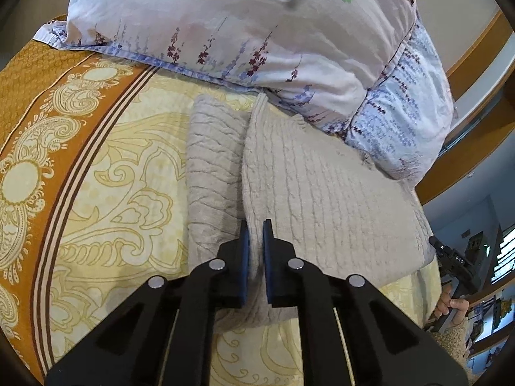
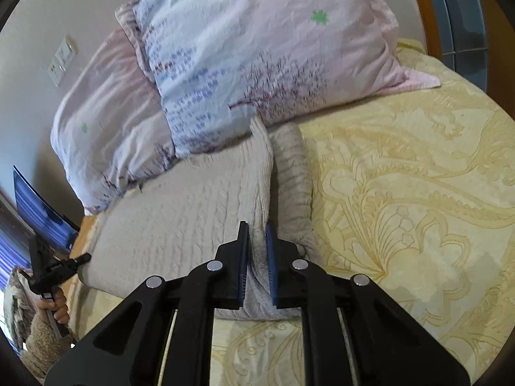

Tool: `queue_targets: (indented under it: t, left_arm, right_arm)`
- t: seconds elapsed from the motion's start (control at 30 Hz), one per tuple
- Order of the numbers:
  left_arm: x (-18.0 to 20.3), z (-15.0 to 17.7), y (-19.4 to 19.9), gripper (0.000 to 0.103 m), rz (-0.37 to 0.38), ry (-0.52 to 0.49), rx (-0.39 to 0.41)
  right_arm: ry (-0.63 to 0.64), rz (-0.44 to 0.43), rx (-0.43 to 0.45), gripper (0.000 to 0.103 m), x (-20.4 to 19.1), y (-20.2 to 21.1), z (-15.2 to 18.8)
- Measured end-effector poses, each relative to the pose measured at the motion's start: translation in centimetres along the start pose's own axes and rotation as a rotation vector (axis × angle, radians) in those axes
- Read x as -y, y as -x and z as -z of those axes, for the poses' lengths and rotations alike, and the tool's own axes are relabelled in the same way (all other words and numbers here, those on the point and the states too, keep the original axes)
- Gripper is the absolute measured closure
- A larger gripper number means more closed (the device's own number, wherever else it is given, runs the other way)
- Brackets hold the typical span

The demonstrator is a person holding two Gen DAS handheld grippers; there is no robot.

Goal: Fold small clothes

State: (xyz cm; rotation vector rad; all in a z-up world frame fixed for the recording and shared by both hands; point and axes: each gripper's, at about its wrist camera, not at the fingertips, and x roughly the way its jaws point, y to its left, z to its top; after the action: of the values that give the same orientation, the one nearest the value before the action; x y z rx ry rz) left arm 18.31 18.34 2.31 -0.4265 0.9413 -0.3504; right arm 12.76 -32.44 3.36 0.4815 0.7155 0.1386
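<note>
- A grey cable-knit sweater (image 1: 322,193) lies flat on the bed (image 1: 128,177), on a yellow patterned bedspread, with its far end tucked against the floral pillows (image 1: 241,32).
- 1 sleeve (image 1: 212,160) lies alongside the body on the bedspread; in the right wrist view the same sleeve (image 2: 293,173) sits to the right of the body panel.
- The left gripper (image 1: 256,225) is clenched on a raised ridge of knit at the sweater's near edge, with the cloth pinched between its 2 blue pads.
- The right gripper (image 2: 257,225) is likewise clenched on a pinch of the sweater (image 2: 193,209), at the seam between body and sleeve; fabric stands up between its pads.
- Each view also shows the other gripper at the sweater's far side edge, held by a hand (image 1: 450,308), so the 2 grips seem to sit on opposite sides of the garment.
- Handling, as a judgement: the knit looks soft, thick and limp, light enough to lift easily but prone to stretch and sag between the 2 holds.
- It looks grippy rather than slippery, and not fragile, though loose stitches could snag on the pad edges.
- Best holds are probably at the hem corners or shoulder seams, where the layers are doubled, so both layers come up together.
- The pillows crowd the far end, so a fold toward them could catch.
</note>
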Motion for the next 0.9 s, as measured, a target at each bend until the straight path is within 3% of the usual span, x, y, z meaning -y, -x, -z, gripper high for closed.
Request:
queue_targets:
  t: [0.27, 0.47, 0.7, 0.77, 0.83, 0.9]
  left_arm:
    - [0.1, 0.5, 2.2, 0.096, 0.030, -0.038, 0.015]
    - [-0.4, 1.2, 1.6, 0.096, -0.013, -0.065, -0.021]
    - [-0.7, 1.5, 0.5, 0.092, -0.041, -0.054, -0.045]
    - [-0.6, 1.3, 1.0, 0.091, -0.038, -0.055, -0.041]
    - [-0.4, 0.9, 1.8, 0.086, -0.043, -0.056, -0.016]
    - [0.1, 0.4, 2.6, 0.067, -0.061, -0.066, 0.025]
  right_arm:
    - [-0.054, -0.027, -0.031, 0.092, 0.7, 0.2, 0.7]
    - [-0.072, 0.094, -0.084, 0.092, 1.8, -0.9, 1.8]
    - [-0.073, 0.142, -0.094, 0.092, 1.7, -1.6, 1.5]
    - [-0.066, 0.147, -0.076, 0.087, 1.2, -1.1, 1.1]
    - [-0.037, 0.149, -0.028, 0.071, 0.4, -0.3, 0.6]
    - [0.006, 0.142, 0.010, 0.057, -0.8, -0.1, -0.2]
